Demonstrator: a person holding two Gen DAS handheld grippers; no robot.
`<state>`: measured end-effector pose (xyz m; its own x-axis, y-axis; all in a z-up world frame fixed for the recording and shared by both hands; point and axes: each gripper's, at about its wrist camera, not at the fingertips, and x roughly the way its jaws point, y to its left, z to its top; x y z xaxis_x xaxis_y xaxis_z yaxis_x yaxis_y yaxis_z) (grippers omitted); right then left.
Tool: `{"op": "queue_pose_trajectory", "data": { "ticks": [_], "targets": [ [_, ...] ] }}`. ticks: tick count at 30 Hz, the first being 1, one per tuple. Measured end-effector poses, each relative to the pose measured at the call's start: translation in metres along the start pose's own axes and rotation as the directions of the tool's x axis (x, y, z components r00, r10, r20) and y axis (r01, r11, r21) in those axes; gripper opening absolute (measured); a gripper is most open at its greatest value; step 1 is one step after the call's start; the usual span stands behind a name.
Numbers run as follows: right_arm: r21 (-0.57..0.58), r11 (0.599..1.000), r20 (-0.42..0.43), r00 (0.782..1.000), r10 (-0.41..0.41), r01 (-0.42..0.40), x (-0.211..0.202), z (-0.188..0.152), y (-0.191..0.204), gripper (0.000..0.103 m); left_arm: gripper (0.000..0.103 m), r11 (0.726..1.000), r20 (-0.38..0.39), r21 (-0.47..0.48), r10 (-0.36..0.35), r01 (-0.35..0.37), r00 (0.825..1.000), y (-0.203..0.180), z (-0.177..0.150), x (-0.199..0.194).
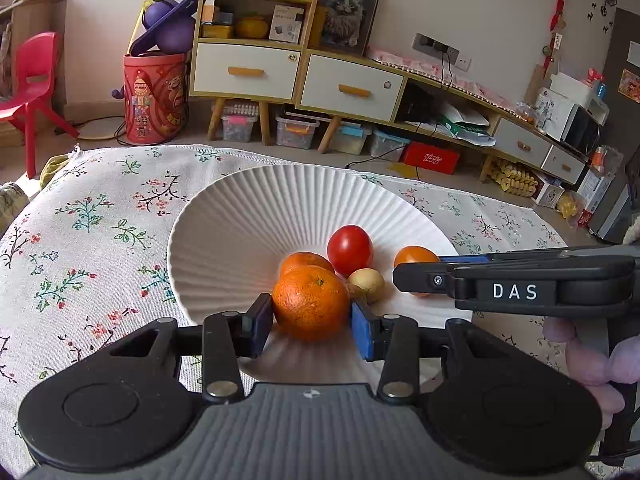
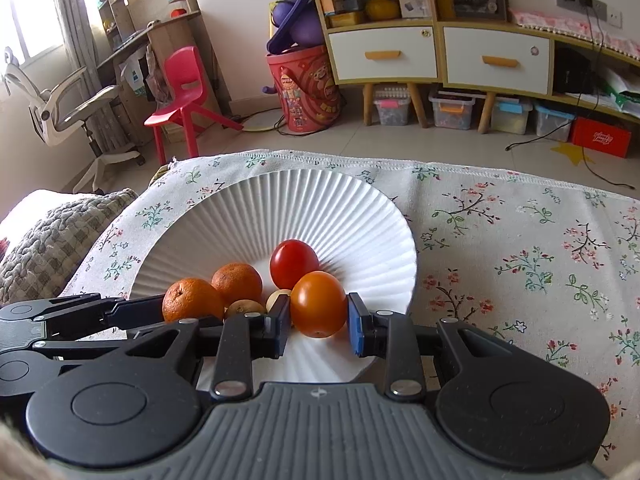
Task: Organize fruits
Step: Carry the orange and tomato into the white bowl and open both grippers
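Note:
A white ribbed plate [image 1: 248,216] lies on the floral tablecloth. Over its near side my left gripper [image 1: 312,322] is shut on a mandarin [image 1: 310,306], blue pads against both sides. Behind it in the plate lie a second mandarin [image 1: 302,261], a red tomato [image 1: 350,249] and a small pale yellow fruit [image 1: 367,280]. My right gripper [image 2: 318,322] is shut on an orange tomato [image 2: 318,304] low over the plate [image 2: 320,204]; its fingers [image 1: 424,280] reach in from the right in the left wrist view. A small brownish fruit [image 2: 244,307] is partly hidden behind the pads.
The floral tablecloth [image 2: 520,248] spreads wide to the right of the plate. A grey knitted cushion [image 2: 48,232] lies off the table's left end. A person's hand [image 1: 592,364] holds the right gripper. Beyond the far table edge are the floor, a red chair and shelves.

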<state>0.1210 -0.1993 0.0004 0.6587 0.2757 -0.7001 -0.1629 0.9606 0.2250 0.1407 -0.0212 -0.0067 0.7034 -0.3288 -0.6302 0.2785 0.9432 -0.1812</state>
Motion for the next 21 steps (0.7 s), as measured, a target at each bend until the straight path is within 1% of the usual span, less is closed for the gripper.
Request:
{"op": "queue_pose_trajectory", "data": {
  "ticks": [3, 4, 7, 9, 10, 12, 14, 21],
  "targets": [
    [0.015, 1.000, 0.001, 1.000, 0.005, -0.005, -0.003, 0.002, -0.002, 0.033, 0.030, 1.000, 0.002, 0.000, 0.008, -0.008, 1.000, -0.001, 0.000, -0.003],
    [0.018, 1.000, 0.002, 1.000, 0.006, -0.006, -0.004, 0.002, -0.002, 0.034, 0.036, 1.000, 0.005, 0.001, 0.012, -0.012, 1.000, -0.001, 0.000, -0.005],
    [0.026, 1.000, 0.010, 1.000, 0.011, -0.012, -0.010, 0.003, -0.002, 0.038, 0.048, 1.000, 0.023, -0.006, 0.024, -0.024, 0.999, -0.002, 0.000, -0.012],
    [0.015, 1.000, 0.014, 1.000, 0.009, -0.009, -0.015, 0.002, 0.000, 0.045, 0.052, 1.000, 0.033, -0.017, 0.024, -0.023, 0.999, -0.001, -0.001, -0.017],
    [0.008, 1.000, 0.016, 1.000, 0.005, -0.005, -0.018, 0.001, 0.001, 0.047, 0.055, 1.000, 0.035, -0.020, 0.022, -0.022, 0.999, -0.001, -0.002, -0.019],
    [0.003, 1.000, 0.018, 1.000, 0.006, -0.006, -0.023, 0.001, 0.002, 0.056, 0.058, 0.999, 0.037, -0.021, 0.025, -0.024, 0.999, 0.000, -0.005, -0.024],
    [0.001, 1.000, 0.020, 1.000, 0.006, -0.006, -0.027, 0.001, 0.004, 0.057, 0.059, 0.999, 0.039, -0.011, 0.033, -0.032, 0.999, -0.001, -0.006, -0.029],
    [-0.022, 1.000, 0.030, 1.000, -0.001, 0.001, -0.040, -0.002, 0.009, 0.064, 0.072, 0.999, 0.052, 0.010, 0.047, -0.048, 0.998, -0.004, -0.011, -0.048]
  ]
}}
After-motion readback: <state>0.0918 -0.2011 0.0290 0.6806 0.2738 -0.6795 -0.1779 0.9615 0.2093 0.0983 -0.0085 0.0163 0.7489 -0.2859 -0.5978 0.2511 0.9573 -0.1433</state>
